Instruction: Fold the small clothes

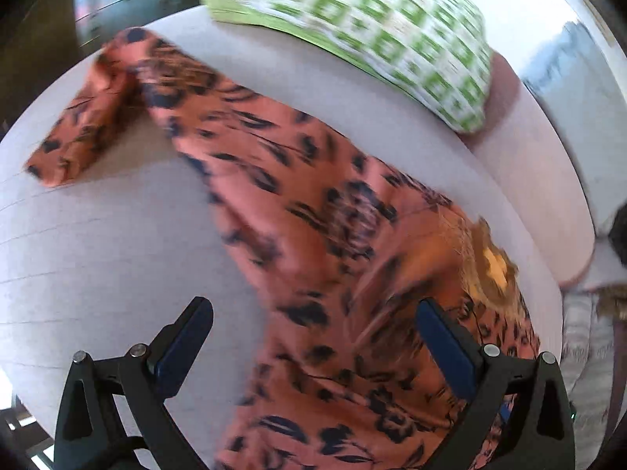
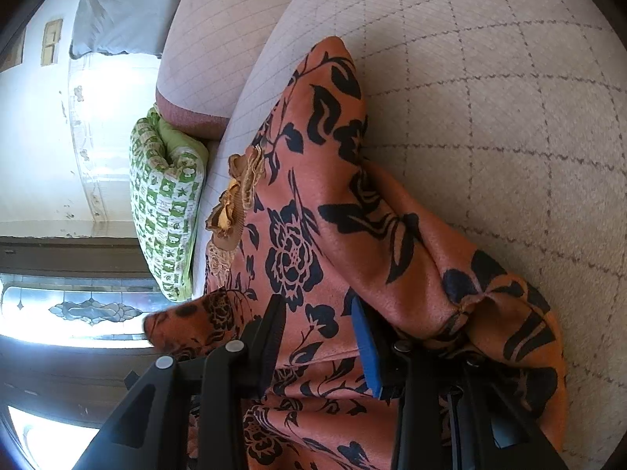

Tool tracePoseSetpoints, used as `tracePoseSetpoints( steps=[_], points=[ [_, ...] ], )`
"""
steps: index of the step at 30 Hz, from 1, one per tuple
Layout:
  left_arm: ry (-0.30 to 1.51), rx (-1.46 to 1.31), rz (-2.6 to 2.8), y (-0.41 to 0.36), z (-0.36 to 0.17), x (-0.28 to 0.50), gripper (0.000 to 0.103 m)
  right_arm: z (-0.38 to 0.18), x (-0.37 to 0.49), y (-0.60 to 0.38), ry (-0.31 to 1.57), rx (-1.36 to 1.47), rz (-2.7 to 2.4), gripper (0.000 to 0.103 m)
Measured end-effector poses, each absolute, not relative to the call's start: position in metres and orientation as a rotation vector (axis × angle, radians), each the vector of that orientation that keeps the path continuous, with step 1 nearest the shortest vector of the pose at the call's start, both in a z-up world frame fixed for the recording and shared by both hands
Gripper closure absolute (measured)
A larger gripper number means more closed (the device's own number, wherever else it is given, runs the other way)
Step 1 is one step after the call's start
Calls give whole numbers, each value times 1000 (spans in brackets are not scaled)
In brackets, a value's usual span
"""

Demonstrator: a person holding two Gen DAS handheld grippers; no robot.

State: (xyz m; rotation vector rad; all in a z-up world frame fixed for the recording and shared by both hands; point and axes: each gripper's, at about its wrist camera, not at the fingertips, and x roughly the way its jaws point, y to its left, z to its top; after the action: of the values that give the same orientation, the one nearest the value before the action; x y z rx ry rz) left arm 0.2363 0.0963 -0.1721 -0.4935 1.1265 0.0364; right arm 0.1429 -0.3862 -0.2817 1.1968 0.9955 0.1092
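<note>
A green checked pillow lies beyond the orange floral garment on the pale sofa. The left gripper hangs wide open over the garment — empty. The right gripper stands narrow; fabric lies between its jaws — whether pinched, I cannot tell.

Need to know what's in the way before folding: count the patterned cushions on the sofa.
1. The green-and-white checked cushion sits against the sofa back, beyond the orange floral garment and apart from it. Others may lie out of view.

A pale checked sofa bears a green-patterned cushion near bright windows.
</note>
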Motion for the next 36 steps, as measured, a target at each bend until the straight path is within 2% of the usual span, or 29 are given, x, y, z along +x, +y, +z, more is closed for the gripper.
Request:
tracePoseSetpoints(
  steps=[4, 6, 10, 13, 14, 15, 18, 26, 36],
  points=[
    [1098, -543, 63, 113, -170, 223, 1, -274, 145, -382, 995, 1149, 92, 65],
    [1092, -534, 36, 106, -168, 217, 1, -261, 148, -374, 980, 1064, 88, 61],
    [1118, -366, -20, 68, -168, 214, 1, -241, 152, -357, 920, 974, 138, 62],
    [1175, -152, 4, 36, -182, 216, 1, -252, 156, -351, 995, 954, 101, 62],
    [1216, -87, 11, 29, -191, 217, 1, -262, 158, -351, 1041, 967, 84, 67],
    [1273, -15, 21, 23, -203, 217, 1, -263, 157, -352, 1028, 983, 87, 67],
    [1285, 17, 21, 25, -209, 206, 1, -256, 152, -354, 1012, 974, 94, 66],
    [1168, -80, 85, 95, -162, 182, 1, -228, 143, -339, 960, 864, 153, 64],
    [1127, -446, 299, 265, -148, 172, 1, -215, 166, -259, 956, 769, 331, 64]
  ],
)
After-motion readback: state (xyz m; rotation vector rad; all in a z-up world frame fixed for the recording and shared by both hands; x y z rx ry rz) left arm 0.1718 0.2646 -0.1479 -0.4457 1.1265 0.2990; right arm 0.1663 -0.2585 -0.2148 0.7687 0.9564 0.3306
